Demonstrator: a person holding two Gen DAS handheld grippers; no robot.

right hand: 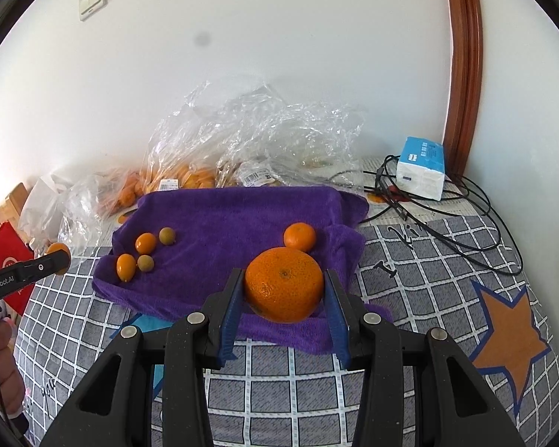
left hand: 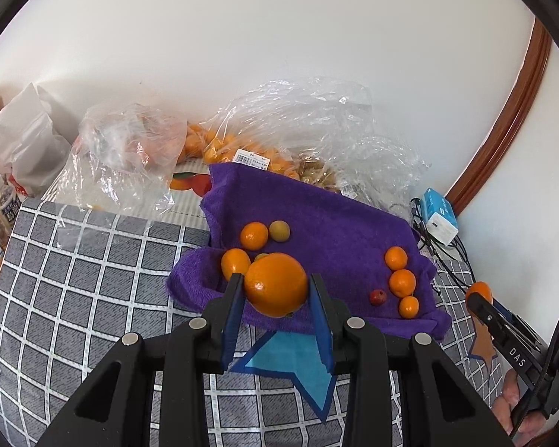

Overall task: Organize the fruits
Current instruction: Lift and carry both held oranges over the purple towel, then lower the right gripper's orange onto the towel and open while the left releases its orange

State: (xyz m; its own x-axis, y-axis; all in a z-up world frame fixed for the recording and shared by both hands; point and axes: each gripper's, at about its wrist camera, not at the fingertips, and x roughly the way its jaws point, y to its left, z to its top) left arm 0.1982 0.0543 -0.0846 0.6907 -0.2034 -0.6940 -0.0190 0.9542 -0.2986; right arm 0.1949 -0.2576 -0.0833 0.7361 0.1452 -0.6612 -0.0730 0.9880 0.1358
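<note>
A purple towel (left hand: pixel 328 216) (right hand: pixel 234 219) lies on a checked cloth. My left gripper (left hand: pixel 275 290) is shut on an orange (left hand: pixel 275 284), held above the towel's near edge. My right gripper (right hand: pixel 284 290) is shut on a larger mandarin (right hand: pixel 284 283) above the towel's near right edge. On the towel's left lie small oranges (left hand: pixel 254 235) (right hand: pixel 145 243) and greenish round fruits (left hand: pixel 279 230) (right hand: pixel 167 235). On its right lie several small oranges (left hand: pixel 402 282), one mandarin (right hand: pixel 299 237) and a small red fruit (left hand: pixel 378 297). The other gripper shows at each view's edge, holding its fruit (left hand: pixel 479 292) (right hand: pixel 59 251).
Clear plastic bags (left hand: pixel 302 126) (right hand: pixel 249 138) with oranges and snacks lie behind the towel by the wall. A tissue pack (right hand: pixel 421 173) and black cables (right hand: pixel 466 223) sit at the back right. Bottles (left hand: pixel 2 201) and a white bag stand at the left. The cloth (right hand: pixel 447 260) has star patches.
</note>
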